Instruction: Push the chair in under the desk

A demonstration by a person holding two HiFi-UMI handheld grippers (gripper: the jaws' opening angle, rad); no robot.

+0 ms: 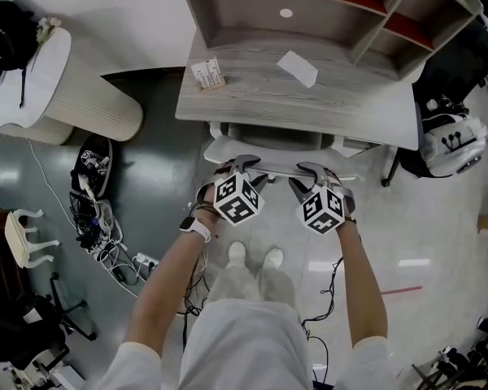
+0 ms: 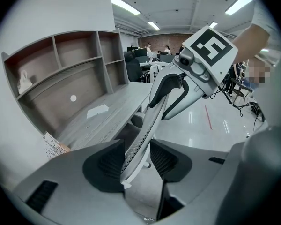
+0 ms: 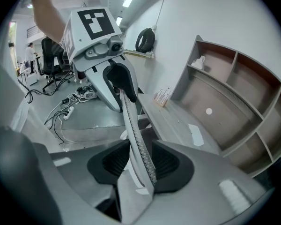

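Observation:
A white chair with a mesh backrest [image 1: 278,171] stands at the grey wooden desk [image 1: 252,104], and its seat [image 1: 228,148] reaches under the desk's front edge. Both grippers hold the top edge of the backrest side by side. My left gripper [image 1: 246,166] is shut on it, with the mesh backrest [image 2: 145,135] running between its dark pads [image 2: 103,165]. My right gripper [image 1: 309,172] grips the same edge further right, and the backrest [image 3: 136,135] passes between its pads [image 3: 171,165]. The person's feet stand just behind the chair.
A small card box [image 1: 206,74] and a sheet of paper [image 1: 298,67] lie on the desk under its shelf unit. A round white table [image 1: 89,96] stands left, with cables and a power strip [image 1: 106,234] on the floor. A black office chair [image 1: 455,71] is at right.

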